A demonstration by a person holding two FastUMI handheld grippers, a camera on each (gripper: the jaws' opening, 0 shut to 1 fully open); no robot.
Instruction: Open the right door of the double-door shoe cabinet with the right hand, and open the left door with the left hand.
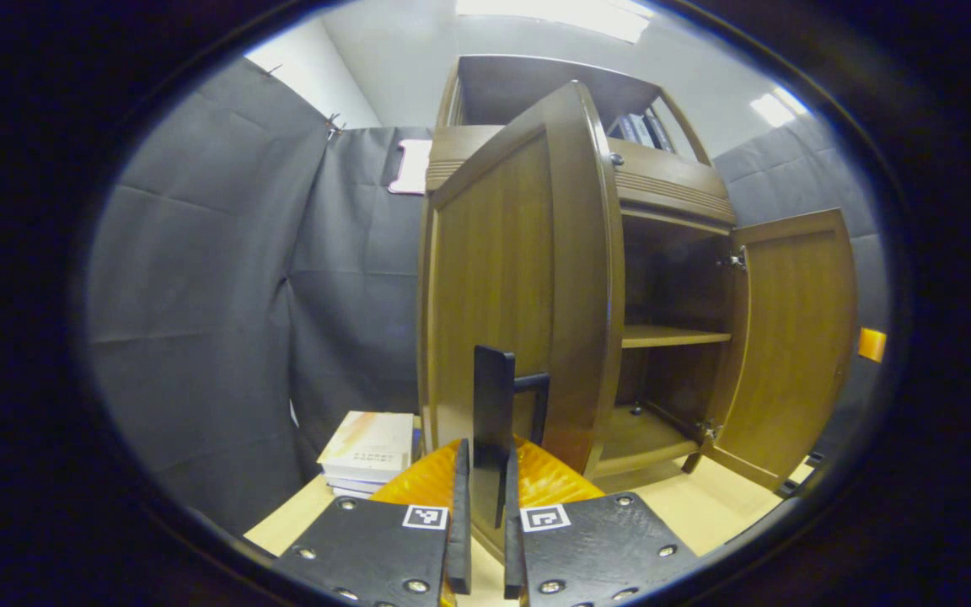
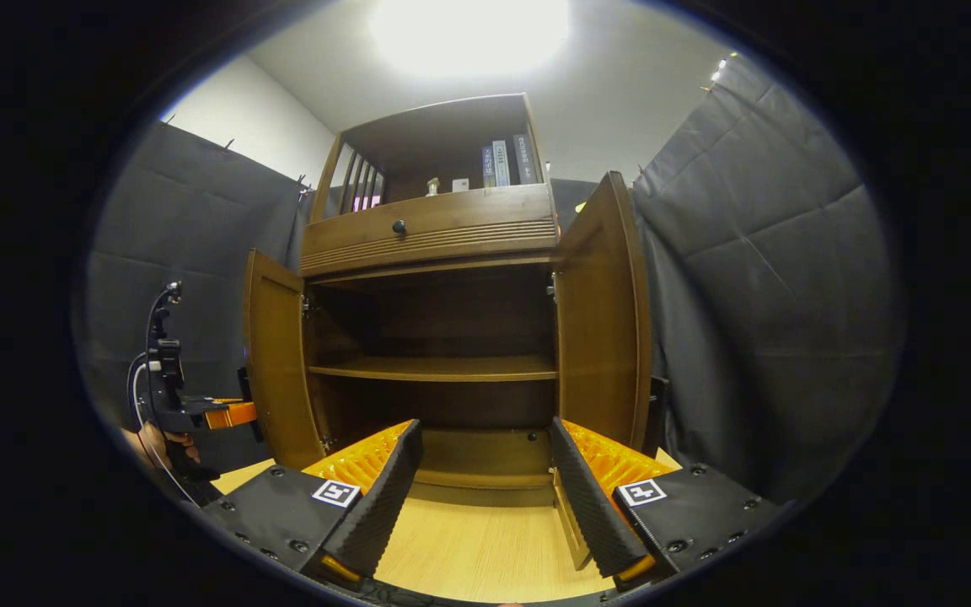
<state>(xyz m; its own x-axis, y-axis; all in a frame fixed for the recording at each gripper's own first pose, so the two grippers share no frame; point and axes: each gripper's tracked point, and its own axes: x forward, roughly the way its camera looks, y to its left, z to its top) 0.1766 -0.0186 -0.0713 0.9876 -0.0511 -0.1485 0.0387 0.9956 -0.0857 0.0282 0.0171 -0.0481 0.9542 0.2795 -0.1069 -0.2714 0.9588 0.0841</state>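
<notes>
Now my left gripper [image 1: 483, 497] is clamped on the black bar handle [image 1: 494, 421] of the shoe cabinet's left door [image 1: 519, 278], both fingers pressing its sides, and that door stands swung wide toward me, edge-on. Across the cabinet the right door [image 1: 797, 337] is also open, baring the middle shelf [image 1: 675, 337] and the dark inside, while a stack of books [image 1: 367, 451] lies on the light wooden table [image 1: 705, 506] to the left. My right gripper [image 2: 485, 489] hangs with fingers spread, holding nothing, near the table, facing the open cabinet [image 2: 435, 228] between both doors.
</notes>
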